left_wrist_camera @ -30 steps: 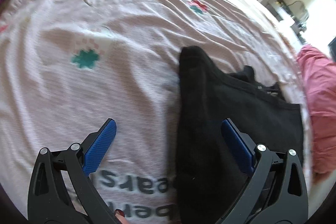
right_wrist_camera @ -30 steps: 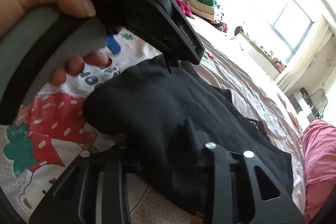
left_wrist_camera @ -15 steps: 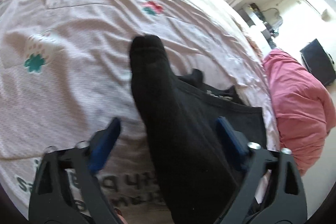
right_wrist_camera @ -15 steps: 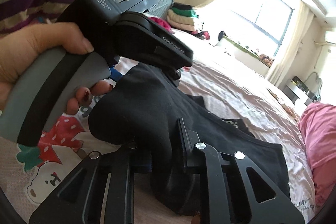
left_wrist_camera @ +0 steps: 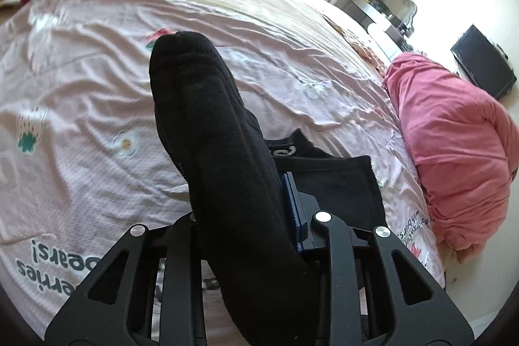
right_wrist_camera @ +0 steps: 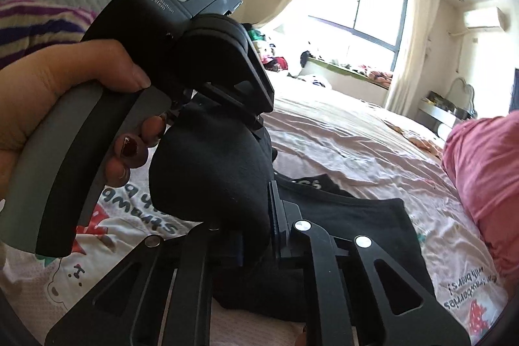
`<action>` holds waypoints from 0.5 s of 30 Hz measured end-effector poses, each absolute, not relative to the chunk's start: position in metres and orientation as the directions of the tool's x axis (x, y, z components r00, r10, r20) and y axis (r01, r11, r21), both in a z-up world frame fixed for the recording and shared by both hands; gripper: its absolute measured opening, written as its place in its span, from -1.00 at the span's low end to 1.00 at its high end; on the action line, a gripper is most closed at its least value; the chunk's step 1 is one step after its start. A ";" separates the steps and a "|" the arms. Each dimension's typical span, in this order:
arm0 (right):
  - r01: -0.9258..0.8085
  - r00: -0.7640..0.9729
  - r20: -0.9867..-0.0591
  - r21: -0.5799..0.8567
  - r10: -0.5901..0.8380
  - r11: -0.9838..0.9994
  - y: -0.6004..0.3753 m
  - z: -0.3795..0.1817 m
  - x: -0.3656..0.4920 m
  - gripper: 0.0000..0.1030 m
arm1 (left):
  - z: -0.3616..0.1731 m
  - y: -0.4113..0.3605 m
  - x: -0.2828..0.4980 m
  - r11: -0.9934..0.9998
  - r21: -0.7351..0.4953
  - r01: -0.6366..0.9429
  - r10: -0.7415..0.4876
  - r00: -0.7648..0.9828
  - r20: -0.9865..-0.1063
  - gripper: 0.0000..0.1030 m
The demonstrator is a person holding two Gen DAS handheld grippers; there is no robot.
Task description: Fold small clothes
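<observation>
Your left gripper (left_wrist_camera: 246,209) has just been closing and now it's clamped on the black sock (left_wrist_camera: 207,132), blue pad (left_wrist_camera: 292,206) pressed into the fabric on one side, the other pad hidden behind the sock. The sock runs up out of the jaws with its rounded toe end lifted off the bed sheet (left_wrist_camera: 97,80), pointing toward the far edge of the bed.

Your right gripper (right_wrist_camera: 246,222) is pinched tight on the same sock's other end, which bulges out in a dark lump (right_wrist_camera: 211,171) just above the fingers. So you've got it gripped at both ends, held up between the two tools. From the right wrist view your left hand (right_wrist_camera: 65,93) is wrapped around the other gripper's grey handle, close over the sock.

Under all that, another black garment (right_wrist_camera: 356,226) lies flat on the pink strawberry-print sheet, nearer the bed's right edge. A bunched pink blanket (left_wrist_camera: 454,132) sits at that same edge, apart from the black clothes.
</observation>
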State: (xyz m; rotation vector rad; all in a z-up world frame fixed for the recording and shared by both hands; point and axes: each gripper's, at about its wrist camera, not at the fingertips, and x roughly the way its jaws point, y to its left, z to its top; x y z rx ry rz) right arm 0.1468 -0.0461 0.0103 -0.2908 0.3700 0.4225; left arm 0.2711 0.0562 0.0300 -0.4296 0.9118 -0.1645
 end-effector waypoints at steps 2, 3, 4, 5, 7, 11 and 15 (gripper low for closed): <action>-0.438 0.849 -0.405 -0.180 0.339 0.881 -0.055 0.013 0.147 -0.80 | 0.035 0.045 0.273 0.910 -0.413 -0.032 -0.312 0.602 -0.735 -0.63; -0.433 0.850 -0.405 -0.172 0.337 0.885 -0.059 0.014 0.147 -0.81 | 0.037 0.040 0.274 0.914 -0.405 -0.027 -0.309 0.600 -0.738 -0.63; -0.429 0.850 -0.405 -0.165 0.336 0.888 -0.063 0.015 0.148 -0.81 | 0.038 0.036 0.274 0.916 -0.400 -0.024 -0.307 0.599 -0.739 -0.63; -0.426 0.850 -0.407 -0.156 0.335 0.891 -0.067 0.015 0.149 -0.81 | 0.040 0.029 0.276 0.918 -0.396 -0.021 -0.306 0.597 -0.742 -0.63; -0.422 0.850 -0.409 -0.149 0.333 0.894 -0.074 0.017 0.149 -0.81 | 0.042 0.022 0.276 0.921 -0.389 -0.015 -0.305 0.594 -0.744 -0.63; -0.420 0.845 -0.421 -0.140 0.330 0.897 -0.088 0.019 0.150 -0.82 | 0.045 0.006 0.280 0.924 -0.382 -0.002 -0.309 0.582 -0.752 -0.63; -0.411 0.841 -0.432 -0.121 0.325 0.903 -0.101 0.018 0.152 -0.82 | 0.045 -0.012 0.284 0.930 -0.368 0.006 -0.306 0.569 -0.763 -0.63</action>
